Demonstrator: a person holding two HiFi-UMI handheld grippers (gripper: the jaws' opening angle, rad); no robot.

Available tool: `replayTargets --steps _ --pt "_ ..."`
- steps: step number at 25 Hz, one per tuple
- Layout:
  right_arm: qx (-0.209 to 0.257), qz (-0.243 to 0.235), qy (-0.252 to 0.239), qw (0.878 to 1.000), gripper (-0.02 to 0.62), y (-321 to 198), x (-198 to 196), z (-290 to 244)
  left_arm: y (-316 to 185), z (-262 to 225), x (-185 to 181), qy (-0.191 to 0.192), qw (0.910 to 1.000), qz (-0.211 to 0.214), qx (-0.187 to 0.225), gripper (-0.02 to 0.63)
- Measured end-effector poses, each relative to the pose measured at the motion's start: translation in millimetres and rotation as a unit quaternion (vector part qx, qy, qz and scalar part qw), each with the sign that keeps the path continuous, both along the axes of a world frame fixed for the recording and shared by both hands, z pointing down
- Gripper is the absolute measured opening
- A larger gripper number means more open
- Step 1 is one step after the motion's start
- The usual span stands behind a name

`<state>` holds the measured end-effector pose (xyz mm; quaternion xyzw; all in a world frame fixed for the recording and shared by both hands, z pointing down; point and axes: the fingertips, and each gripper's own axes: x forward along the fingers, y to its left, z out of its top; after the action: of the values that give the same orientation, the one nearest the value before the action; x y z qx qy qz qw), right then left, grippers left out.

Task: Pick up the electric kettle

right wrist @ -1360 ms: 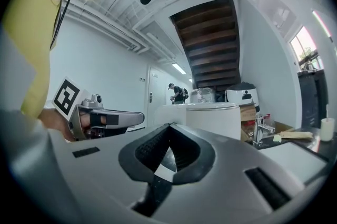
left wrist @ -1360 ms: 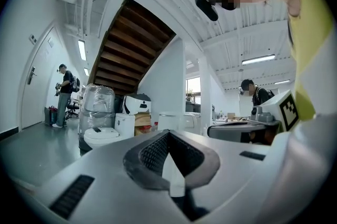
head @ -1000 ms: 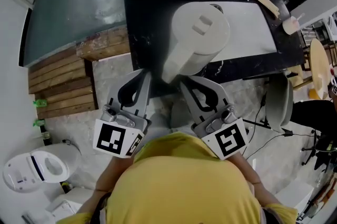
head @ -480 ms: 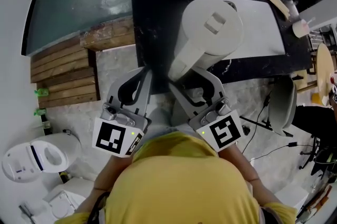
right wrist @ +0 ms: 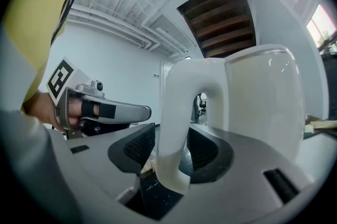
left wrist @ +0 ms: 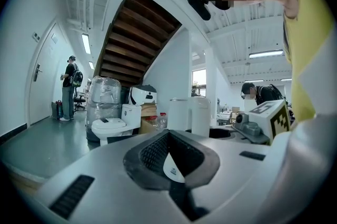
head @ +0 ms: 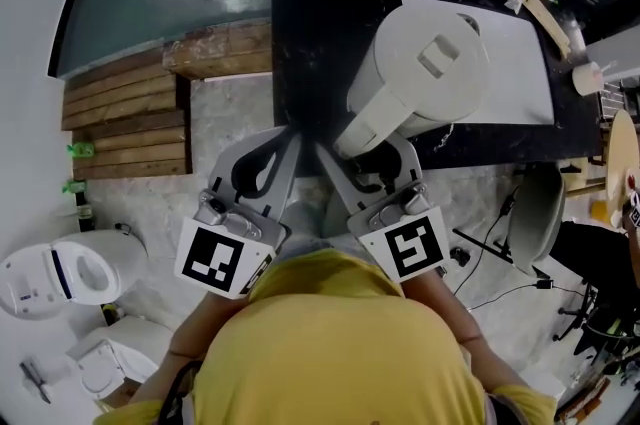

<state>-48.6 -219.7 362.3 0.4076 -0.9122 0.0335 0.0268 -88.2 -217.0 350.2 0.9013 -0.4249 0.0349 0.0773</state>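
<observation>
Kettle handle (right wrist: 176,128) between right gripper (head: 366,153) jaws

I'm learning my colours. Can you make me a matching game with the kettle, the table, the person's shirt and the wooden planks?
Things:
1. electric kettle
2. table
3. shirt
4. wooden planks

Colours:
A. brown
B. yellow
C. white
D. black

Pairs: 1-C, 2-D, 3-B, 4-A
</observation>
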Motion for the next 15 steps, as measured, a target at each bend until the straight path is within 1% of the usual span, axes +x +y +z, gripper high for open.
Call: replayTargets --steps 4,9,12,13,14,15 --pt "-0.003 0.003 -0.003 1.0 0.187 -5 -4 3 -3 0 1 0.007 0.9998 -0.011 -0.012 0.008" --pt "-0.003 0.006 -0.012 1.0 0.186 -8 -8 3 -2 3 -2 -0.008 0.9999 -0.01 -0.005 0.008" --pt "0.001 0.023 -0.009 1.0 0.186 -12 -9 4 -2 5 -4 -0.009 0.9998 -0.014 -0.009 0.008" --pt "0.001 0.031 -0.008 0.999 0.177 -13 -8 4 -2 5 -4 -0.009 0.9998 -0.015 -0.01 0.008" --pt "0.0 0.038 -0.008 0.999 0.143 -15 -8 5 -3 6 -5 -0.008 0.9998 -0.016 -0.012 0.008" --pt "-0.001 0.041 -0.009 0.999 0.135 -16 -7 5 -2 6 -6 -0.008 0.9997 -0.017 -0.013 0.008"
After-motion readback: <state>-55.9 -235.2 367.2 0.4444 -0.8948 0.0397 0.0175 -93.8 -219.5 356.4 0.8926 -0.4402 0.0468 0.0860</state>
